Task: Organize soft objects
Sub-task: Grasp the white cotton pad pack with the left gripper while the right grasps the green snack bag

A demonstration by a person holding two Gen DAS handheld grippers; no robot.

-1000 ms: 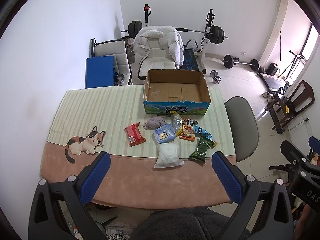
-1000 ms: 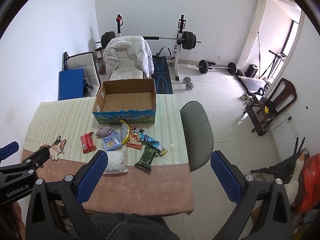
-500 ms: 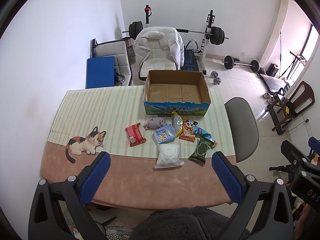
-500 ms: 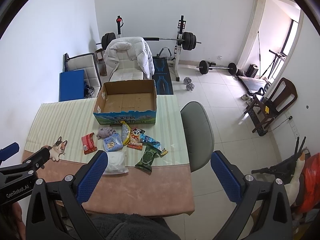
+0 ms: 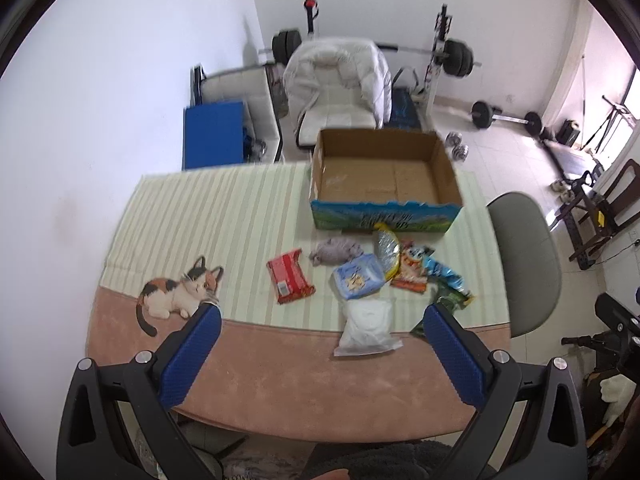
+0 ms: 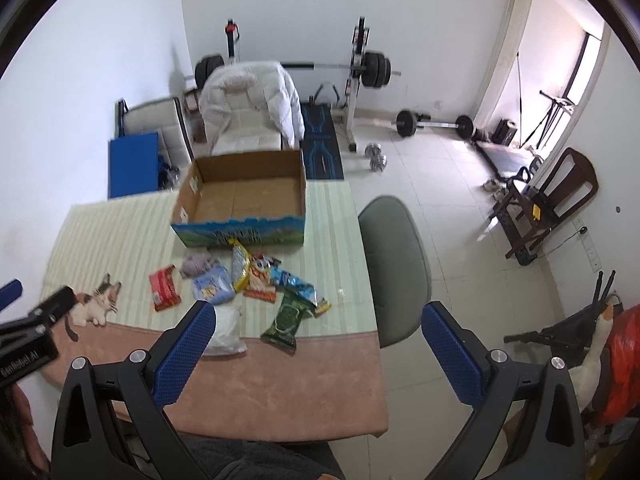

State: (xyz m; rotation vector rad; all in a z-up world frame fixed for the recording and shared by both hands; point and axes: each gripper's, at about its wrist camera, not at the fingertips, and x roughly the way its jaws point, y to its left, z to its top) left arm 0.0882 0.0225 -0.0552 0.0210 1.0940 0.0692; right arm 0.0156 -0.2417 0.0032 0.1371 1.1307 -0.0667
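An empty open cardboard box (image 5: 384,176) (image 6: 244,200) stands at the table's far side. In front of it lie soft packets: a red pack (image 5: 290,276) (image 6: 164,288), a grey plush (image 5: 336,250), a light blue pack (image 5: 358,282) (image 6: 212,286), a yellow bag (image 5: 387,250), a green packet (image 6: 286,318) and a white bag (image 5: 368,328) (image 6: 226,332). My left gripper (image 5: 320,356) is open and empty above the table's near edge. My right gripper (image 6: 316,354) is open and empty, further right, over the table's near right corner.
The table (image 5: 180,216) has a striped cloth with a cat picture (image 5: 180,292). A grey chair (image 6: 394,264) stands at its right side. Behind are a white padded chair (image 5: 340,92), a blue mat (image 5: 214,134), a barbell rack and weights on the floor.
Both grippers have moved closer toward the table; the objects look larger. The left view has shifted so the packets sit more to the right. Nothing on the table has moved.
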